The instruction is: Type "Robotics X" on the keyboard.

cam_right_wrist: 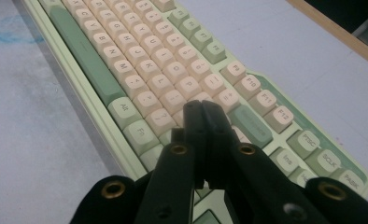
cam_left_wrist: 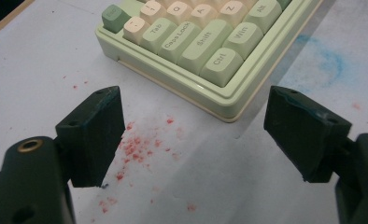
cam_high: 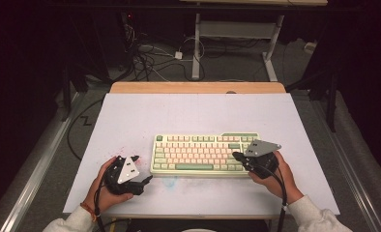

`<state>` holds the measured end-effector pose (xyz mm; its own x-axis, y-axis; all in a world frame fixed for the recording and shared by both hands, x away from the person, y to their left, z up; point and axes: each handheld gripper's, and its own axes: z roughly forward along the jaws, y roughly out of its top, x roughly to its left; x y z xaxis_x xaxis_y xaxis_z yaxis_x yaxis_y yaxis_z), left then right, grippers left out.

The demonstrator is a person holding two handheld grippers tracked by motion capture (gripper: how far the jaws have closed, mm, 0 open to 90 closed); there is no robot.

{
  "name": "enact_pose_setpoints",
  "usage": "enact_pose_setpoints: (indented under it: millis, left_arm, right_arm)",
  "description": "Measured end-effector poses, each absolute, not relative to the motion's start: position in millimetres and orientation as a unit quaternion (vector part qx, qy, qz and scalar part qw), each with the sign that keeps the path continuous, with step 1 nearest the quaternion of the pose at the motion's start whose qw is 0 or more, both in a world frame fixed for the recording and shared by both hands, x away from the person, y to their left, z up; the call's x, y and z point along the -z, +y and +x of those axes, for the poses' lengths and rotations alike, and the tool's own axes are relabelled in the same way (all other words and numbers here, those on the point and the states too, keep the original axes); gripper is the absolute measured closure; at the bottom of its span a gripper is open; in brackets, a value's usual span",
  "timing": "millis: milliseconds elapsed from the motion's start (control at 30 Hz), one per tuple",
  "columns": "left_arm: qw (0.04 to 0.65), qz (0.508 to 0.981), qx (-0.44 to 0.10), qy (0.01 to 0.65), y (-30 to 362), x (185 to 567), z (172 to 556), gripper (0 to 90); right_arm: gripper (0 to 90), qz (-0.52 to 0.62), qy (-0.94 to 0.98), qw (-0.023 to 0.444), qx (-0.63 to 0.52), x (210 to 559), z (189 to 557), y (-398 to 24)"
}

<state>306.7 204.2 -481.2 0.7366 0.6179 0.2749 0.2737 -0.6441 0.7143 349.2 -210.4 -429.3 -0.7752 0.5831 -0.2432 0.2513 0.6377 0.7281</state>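
A green and cream keyboard (cam_high: pixel 203 154) lies in the middle of the white table, toward its front edge. My left gripper (cam_high: pixel 143 167) rests on the table just off the keyboard's front left corner. In the left gripper view its jaws stand wide open (cam_left_wrist: pixel 195 112) with nothing between them, and the keyboard's (cam_left_wrist: pixel 205 42) Ctrl corner lies ahead. My right gripper (cam_high: pixel 237 155) hovers over the keyboard's right part. In the right gripper view its jaws are pressed together (cam_right_wrist: pixel 201 105) above cream keys of the keyboard (cam_right_wrist: pixel 149 70), beside a green key, and hold nothing.
The white tabletop (cam_high: pixel 193 116) has red specks (cam_left_wrist: pixel 130 149) near the left gripper and a faint blue smear (cam_left_wrist: pixel 327 60) in front of the keyboard. A wooden strip (cam_high: pixel 198 87) marks the far edge. Beyond it are floor cables (cam_high: pixel 150 58) and desk legs.
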Motion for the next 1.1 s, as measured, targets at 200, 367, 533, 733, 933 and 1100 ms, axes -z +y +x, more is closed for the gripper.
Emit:
enact_pose_setpoints:
  millis: [200, 367, 533, 733, 933, 1100]
  left_arm:
    - [0.332, 0.872, -0.254, 0.253, 203.4, 481.9, 306.6, 19.6]
    - [0.33, 0.874, -0.254, 0.251, 203.0, 481.9, 306.9, 19.8]
    - [0.332, 0.875, -0.25, 0.249, 202.6, 481.8, 306.9, 19.8]
    - [0.335, 0.873, -0.252, 0.249, 203.1, 481.0, 306.6, 19.8]
    - [0.356, 0.869, -0.227, 0.26, 204.7, 479.3, 306.2, 19.8]
    - [0.368, 0.867, -0.217, 0.257, 206.9, 474.6, 304.6, 27.3]
  right_arm:
    - [90.0, 0.235, 0.882, 0.23, -0.337, 435.3, 354.7, -203.6]
    - [90.0, 0.237, 0.886, 0.225, -0.327, 442.6, 357.4, -203.4]
    - [90.0, 0.243, 0.888, 0.221, -0.322, 448.4, 359.5, -205.3]
    - [90.0, 0.24, 0.89, 0.222, -0.317, 452.9, 360.0, -206.6]
    - [90.0, 0.245, 0.889, 0.222, -0.316, 457.1, 360.2, -209.2]
    - [90.0, 0.25, 0.884, 0.223, -0.326, 459.0, 359.0, -212.2]
